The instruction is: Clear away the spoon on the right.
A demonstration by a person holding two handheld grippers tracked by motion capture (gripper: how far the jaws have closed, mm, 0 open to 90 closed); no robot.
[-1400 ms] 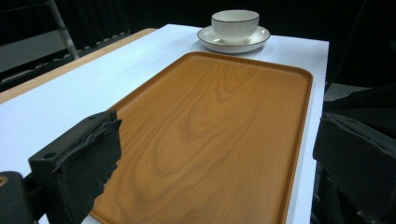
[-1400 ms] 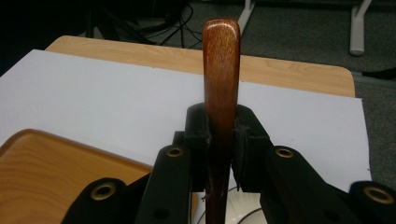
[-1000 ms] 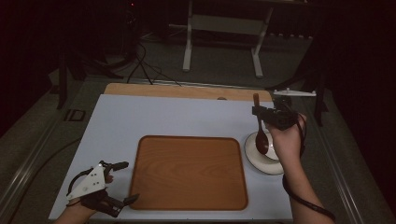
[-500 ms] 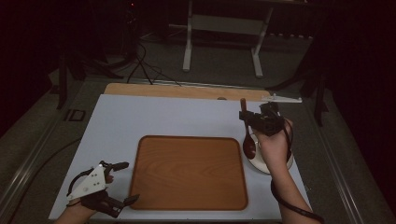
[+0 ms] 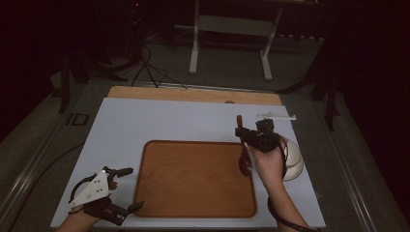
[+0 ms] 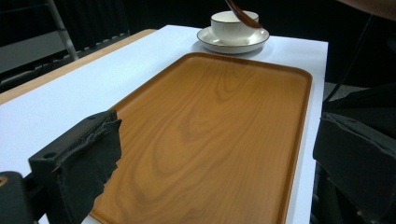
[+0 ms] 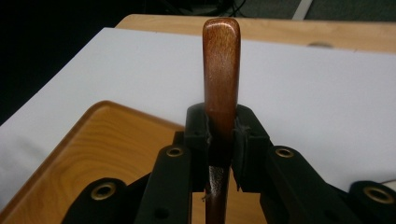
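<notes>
Your right gripper's [image 5: 244, 133] jaws are clamped on the wooden spoon [image 5: 244, 159], hanging bowl-down over the tray's [image 5: 193, 212] 3 o'clock edge, beside the cup [image 6: 232, 23]. Lower it flat before releasing. The left gripper's [image 5: 126, 188] jaws stand apart at 8 o'clock.

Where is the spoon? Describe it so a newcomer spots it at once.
Start at the tray on the white table. Over its right edge, beside the cup, the right gripper holds the spoon. It is the one dark wooden utensil, hanging bowl-down.
</notes>
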